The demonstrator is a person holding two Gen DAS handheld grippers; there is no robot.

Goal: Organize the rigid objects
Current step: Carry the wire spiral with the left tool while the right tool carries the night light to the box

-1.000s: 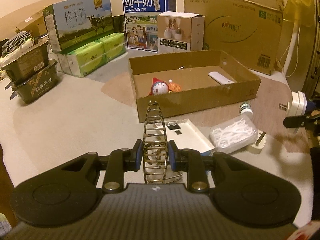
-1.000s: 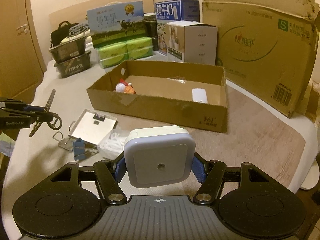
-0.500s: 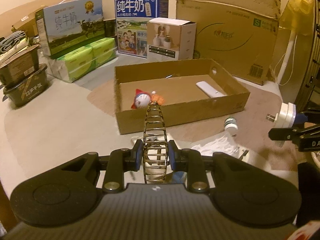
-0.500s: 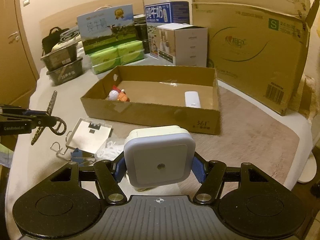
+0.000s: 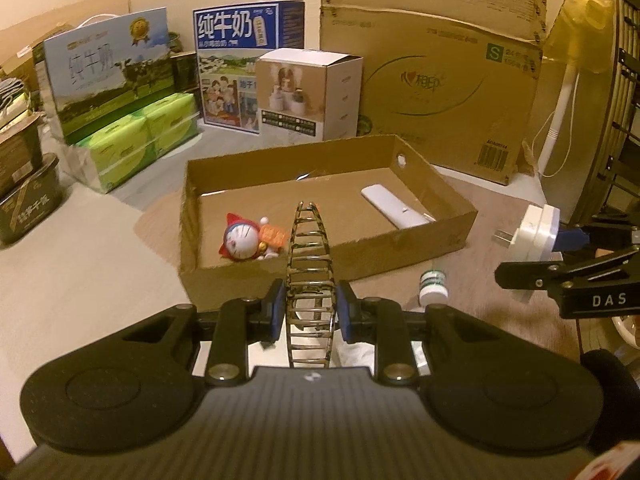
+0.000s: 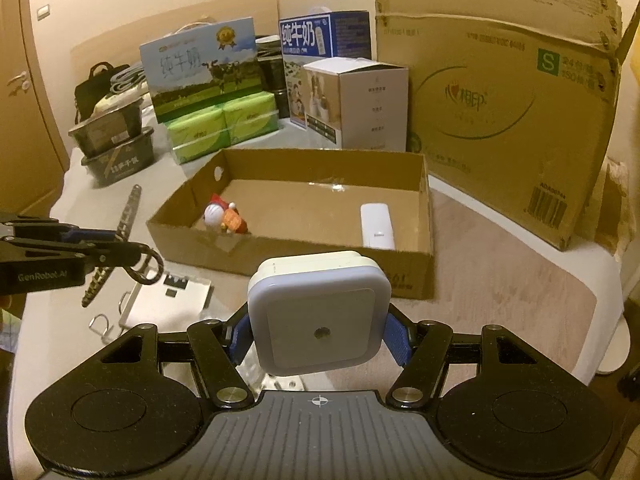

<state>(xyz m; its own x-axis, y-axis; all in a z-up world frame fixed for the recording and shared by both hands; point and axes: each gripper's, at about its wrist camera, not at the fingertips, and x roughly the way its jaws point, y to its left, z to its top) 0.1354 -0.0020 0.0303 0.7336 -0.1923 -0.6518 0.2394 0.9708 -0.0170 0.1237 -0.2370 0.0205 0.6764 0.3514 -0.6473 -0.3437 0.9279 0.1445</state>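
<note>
Hair clip point(image 5: 309, 276), a long tortoiseshell claw with open ribs, stands pinched upright between the blue pads of the left gripper point(image 5: 309, 312), its tip reaching up in front of the near wall of a shallow cardboard box point(image 5: 456, 204) straight ahead of the fingers. Across the scene, the right gripper point(image 6: 318, 330) clamps a square white night light point(image 6: 318, 314) by its two sides, the flat face with a small round sensor turned back toward the camera; from the left wrist view the same plug-in light point(image 5: 538, 230) shows its metal prongs pointing toward the box. Both held items hang above the surface, short of the box. Inside the box, beyond the left fingers, a small Doraemon figurine point(image 5: 246, 240) lies at the near left corner and a white remote point(image 5: 394, 206) lies toward the far right. Just right of the left fingers, a small white bottle with a green band point(image 5: 432, 286) stands on the brown mat. Below and left of the right fingers lies a flat white card holder point(image 6: 168, 300) with wire clips. Behind the box stand a white product carton point(image 5: 310, 94), two milk cartons point(image 5: 248, 64) and a large brown shipping box point(image 5: 432, 76).
</note>
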